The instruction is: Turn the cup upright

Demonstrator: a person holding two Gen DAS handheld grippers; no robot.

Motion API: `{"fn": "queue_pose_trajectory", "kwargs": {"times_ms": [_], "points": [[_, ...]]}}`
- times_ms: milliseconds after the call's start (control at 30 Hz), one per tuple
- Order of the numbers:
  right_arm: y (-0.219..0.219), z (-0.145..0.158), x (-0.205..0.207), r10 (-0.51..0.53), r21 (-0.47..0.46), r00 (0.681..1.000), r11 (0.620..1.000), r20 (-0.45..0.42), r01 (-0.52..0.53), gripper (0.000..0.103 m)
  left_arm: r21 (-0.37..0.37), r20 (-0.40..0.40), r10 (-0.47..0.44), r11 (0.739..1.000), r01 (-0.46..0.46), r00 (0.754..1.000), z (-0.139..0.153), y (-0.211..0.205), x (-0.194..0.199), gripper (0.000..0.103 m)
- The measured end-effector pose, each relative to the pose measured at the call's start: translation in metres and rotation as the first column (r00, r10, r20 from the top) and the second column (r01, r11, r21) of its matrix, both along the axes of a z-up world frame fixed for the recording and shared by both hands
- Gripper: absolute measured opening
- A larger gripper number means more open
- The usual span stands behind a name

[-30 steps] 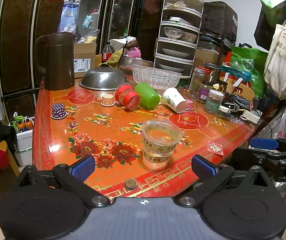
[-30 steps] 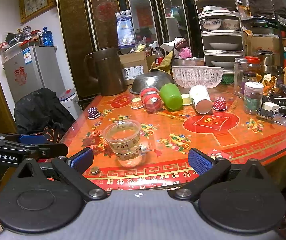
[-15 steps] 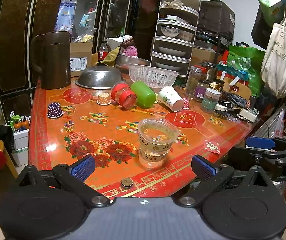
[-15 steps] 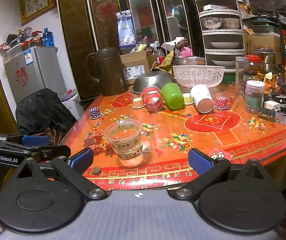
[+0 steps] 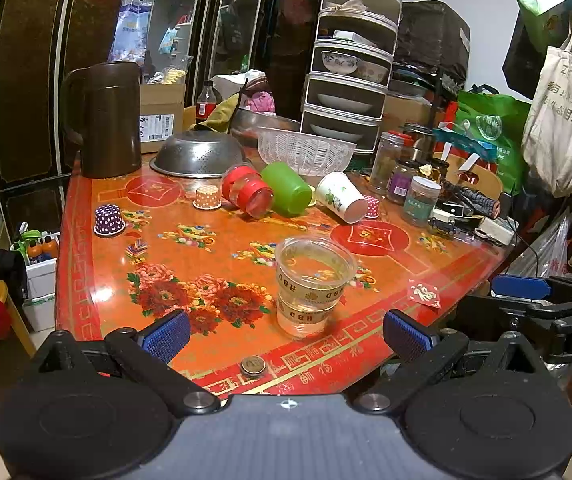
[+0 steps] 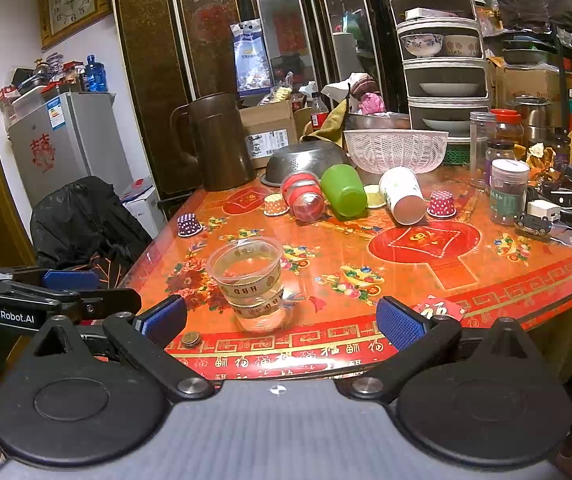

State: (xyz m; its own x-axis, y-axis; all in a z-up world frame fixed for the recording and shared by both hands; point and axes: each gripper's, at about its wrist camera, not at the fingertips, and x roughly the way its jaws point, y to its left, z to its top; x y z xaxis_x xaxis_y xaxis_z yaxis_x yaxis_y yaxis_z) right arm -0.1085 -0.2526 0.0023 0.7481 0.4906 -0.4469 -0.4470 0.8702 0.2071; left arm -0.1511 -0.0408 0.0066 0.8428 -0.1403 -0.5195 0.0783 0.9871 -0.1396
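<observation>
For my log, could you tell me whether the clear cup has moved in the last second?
No; the clear cup keeps its spot beyond and right of the coin.

A clear cup [image 6: 251, 280] stands upright near the front edge of the red table [image 6: 486, 276], mouth up, a coin [image 6: 190, 337] just beside it. The right gripper [image 6: 282, 322] hangs before that edge with jaws spread wide, holding nothing. Farther back lie a red cup [image 6: 303, 196], green cup [image 6: 343, 189] and white cup [image 6: 402, 196] on their sides. The left gripper [image 6: 71, 280] shows at left.
</observation>
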Motion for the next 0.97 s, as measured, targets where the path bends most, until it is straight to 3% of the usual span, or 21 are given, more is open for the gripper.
{"fn": "queue_pose_trajectory", "kwargs": {"times_ms": [667, 967], "points": [[-0.0011, -0.0005, 0.0011, 0.000, 0.004, 1.000, 1.000, -0.005, 0.000, 0.102, -0.003, -0.005, 0.002, 1.000, -0.002, 1.000, -0.0025, -0.0003, 0.0020, 0.103], [0.0008, -0.0005, 0.0012, 0.004, 0.002, 1.000, 1.000, 0.016, -0.004, 0.102, 0.021, 0.029, 0.022, 1.000, -0.022, 0.999, -0.0024, -0.0015, 0.0009, 0.103]]}}
